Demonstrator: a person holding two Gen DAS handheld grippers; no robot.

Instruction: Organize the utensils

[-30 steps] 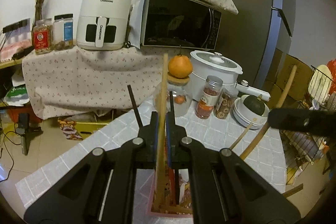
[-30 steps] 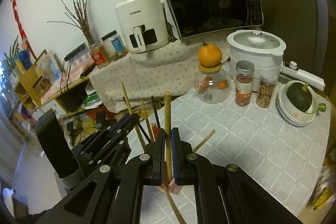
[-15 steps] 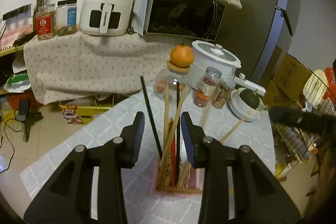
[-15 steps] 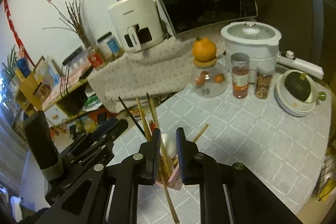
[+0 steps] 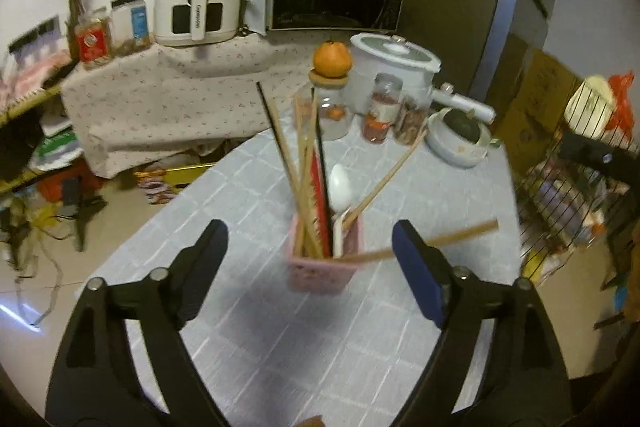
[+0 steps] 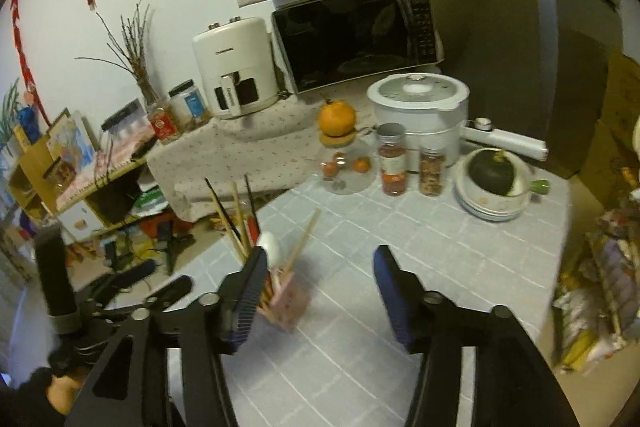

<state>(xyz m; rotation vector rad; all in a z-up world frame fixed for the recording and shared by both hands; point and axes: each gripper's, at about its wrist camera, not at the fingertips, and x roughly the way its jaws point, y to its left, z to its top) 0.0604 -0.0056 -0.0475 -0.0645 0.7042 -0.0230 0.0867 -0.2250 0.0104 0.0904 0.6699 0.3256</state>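
Note:
A pink utensil holder point(image 5: 325, 264) stands on the grey tiled table, filled with several wooden and black chopsticks point(image 5: 297, 163), a red one and a white spoon point(image 5: 340, 187). One wooden chopstick point(image 5: 440, 241) leans far out to the right. My left gripper point(image 5: 308, 251) hangs in front of the holder, its jaws opening wide, nothing pressed between them. In the right wrist view the pink utensil holder point(image 6: 289, 301) sits just right of the left finger. My right gripper point(image 6: 320, 277) has its jaws opening, with bare table between them. The left gripper point(image 6: 132, 291) shows at lower left.
At the table's far end stand a glass jar with an orange point(image 5: 332, 61) on it, two spice jars point(image 5: 380, 107), a white cooker point(image 5: 394, 65) and stacked bowls point(image 5: 460, 141) holding a dark squash. A wire rack point(image 5: 576, 187) stands at the right. An air fryer and microwave sit behind.
Both grippers were shut on wooden chopsticks over the holder; both have opened, let them drop in, and drawn back. The holder looks smaller and further off.

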